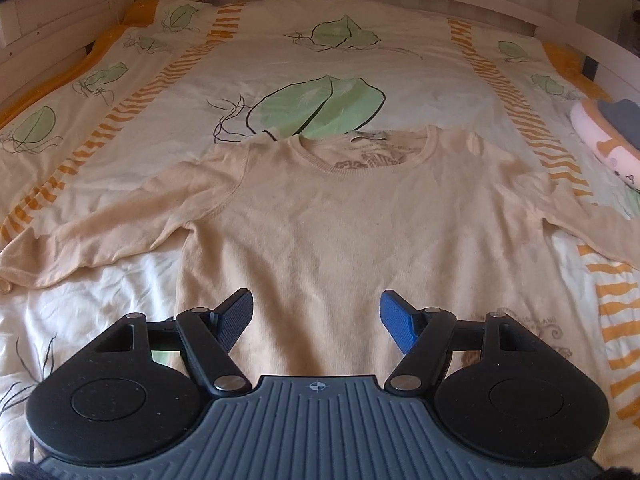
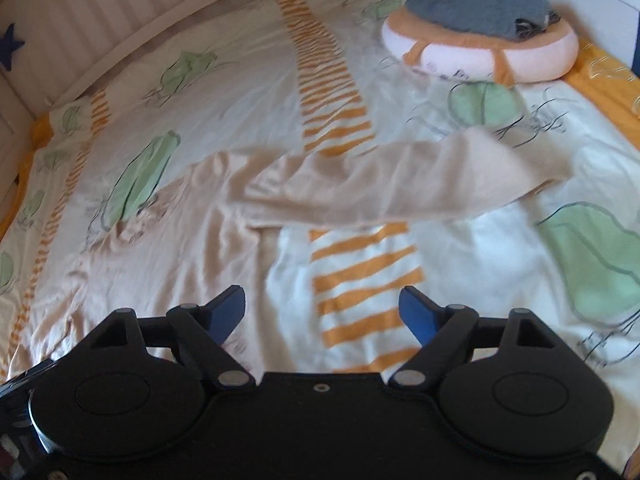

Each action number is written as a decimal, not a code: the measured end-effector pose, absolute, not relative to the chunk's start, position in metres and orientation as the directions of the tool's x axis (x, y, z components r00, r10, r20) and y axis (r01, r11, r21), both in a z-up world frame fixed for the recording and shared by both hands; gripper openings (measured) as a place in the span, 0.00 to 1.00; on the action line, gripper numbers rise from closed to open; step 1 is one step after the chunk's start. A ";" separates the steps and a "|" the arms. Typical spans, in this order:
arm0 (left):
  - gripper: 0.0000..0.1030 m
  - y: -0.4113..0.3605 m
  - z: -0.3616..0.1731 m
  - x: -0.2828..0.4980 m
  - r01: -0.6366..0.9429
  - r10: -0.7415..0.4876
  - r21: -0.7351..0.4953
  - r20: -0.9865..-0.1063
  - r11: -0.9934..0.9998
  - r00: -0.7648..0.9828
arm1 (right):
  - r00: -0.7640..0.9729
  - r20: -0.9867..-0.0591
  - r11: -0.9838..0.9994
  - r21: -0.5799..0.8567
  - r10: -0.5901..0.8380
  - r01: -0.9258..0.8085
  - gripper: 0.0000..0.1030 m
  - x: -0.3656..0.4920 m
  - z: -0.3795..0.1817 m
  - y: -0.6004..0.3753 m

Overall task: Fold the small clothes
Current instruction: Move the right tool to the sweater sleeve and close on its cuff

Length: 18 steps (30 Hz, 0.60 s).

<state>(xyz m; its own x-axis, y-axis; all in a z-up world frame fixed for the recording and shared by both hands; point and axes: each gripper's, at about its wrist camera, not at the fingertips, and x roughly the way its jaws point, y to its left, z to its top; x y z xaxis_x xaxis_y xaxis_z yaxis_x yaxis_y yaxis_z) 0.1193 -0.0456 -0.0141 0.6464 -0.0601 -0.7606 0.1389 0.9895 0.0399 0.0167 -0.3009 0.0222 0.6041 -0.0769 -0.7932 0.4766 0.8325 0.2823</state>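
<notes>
Sweater spread flat, beneath left tool

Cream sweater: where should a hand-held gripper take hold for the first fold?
Probably the sleeve cuffs. The cream sweater lies flat, front up, sleeves spread. The right sleeve's end lies loose on the bedspread; come in from its outer side, pinching the edge.

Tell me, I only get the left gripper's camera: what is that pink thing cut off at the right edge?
Observer: A round pink and orange cushion, seen whole in the right view.
Operator: Anything on it?
Observer: Yes, folded grey-blue clothes lie on top.
Operator: And the jumper's right sleeve?
Observer: The cream jumper's sleeve lies stretched out across the bedspread, toward the cushion but short of it.
Operator: Is the other gripper holding anything?
Observer: No, the right gripper is open and empty.
</notes>
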 end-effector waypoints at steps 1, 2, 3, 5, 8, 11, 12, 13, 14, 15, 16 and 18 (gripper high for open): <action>0.67 -0.047 -0.017 0.125 0.140 -0.064 0.034 -0.763 0.990 0.643 | 0.602 -0.792 0.823 0.274 -0.100 0.497 0.78 0.020 0.020 -0.317; 0.67 -0.047 -0.020 0.130 0.140 -0.069 0.028 -0.765 0.990 0.641 | 0.599 -0.792 0.813 0.271 -0.115 0.515 0.75 0.022 0.017 -0.333; 0.67 -0.048 -0.024 0.134 0.140 -0.070 0.026 -0.766 0.990 0.638 | 0.594 -0.795 0.799 0.274 -0.125 0.536 0.72 0.023 0.013 -0.349; 0.67 -0.048 -0.032 0.142 0.136 -0.059 0.036 -0.768 0.990 0.637 | 0.578 -0.805 0.758 0.292 -0.135 0.584 0.65 0.023 0.001 -0.380; 0.67 -0.048 -0.046 0.153 0.128 -0.029 0.069 -0.771 0.989 0.636 | 0.549 -0.823 0.690 0.312 -0.147 0.653 0.55 0.020 -0.019 -0.419; 0.67 -0.045 -0.061 0.158 0.145 -0.054 0.049 -0.774 0.988 0.631 | 0.524 -0.838 0.619 0.332 -0.153 0.711 0.51 0.014 -0.039 -0.452; 0.67 -0.044 -0.065 0.159 0.151 -0.064 0.040 -0.776 0.988 0.628 | 0.525 -0.838 0.596 0.348 -0.148 0.723 0.51 0.012 -0.044 -0.460; 0.67 -0.044 -0.069 0.160 0.149 -0.065 0.036 -0.781 0.988 0.621 | 0.531 -0.835 0.573 0.369 -0.141 0.732 0.51 0.010 -0.049 -0.467; 0.67 -0.044 -0.073 0.161 0.141 -0.056 0.039 -0.788 0.989 0.612 | 0.538 -0.831 0.551 0.387 -0.139 0.739 0.51 0.009 -0.054 -0.473; 0.67 -0.043 -0.077 0.161 0.137 -0.052 0.041 -0.792 0.990 0.608 | 0.547 -0.825 0.531 0.403 -0.141 0.745 0.51 0.008 -0.057 -0.478; 0.67 -0.043 -0.080 0.160 0.135 -0.050 0.040 -0.793 0.990 0.607 | 0.558 -0.817 0.512 0.422 -0.142 0.748 0.51 0.007 -0.060 -0.483; 0.67 -0.044 -0.084 0.157 0.144 -0.049 0.050 -0.787 0.988 0.614 | 0.586 -0.798 0.468 0.468 -0.140 0.750 0.52 0.006 -0.065 -0.490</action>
<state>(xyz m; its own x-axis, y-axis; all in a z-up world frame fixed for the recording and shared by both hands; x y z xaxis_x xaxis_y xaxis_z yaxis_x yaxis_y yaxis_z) 0.1567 -0.0436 -0.0836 0.6144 -0.0495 -0.7875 0.1435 0.9884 0.0499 0.0061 -0.4905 -0.0650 0.5857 -0.1401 -0.7984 0.7496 0.4682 0.4678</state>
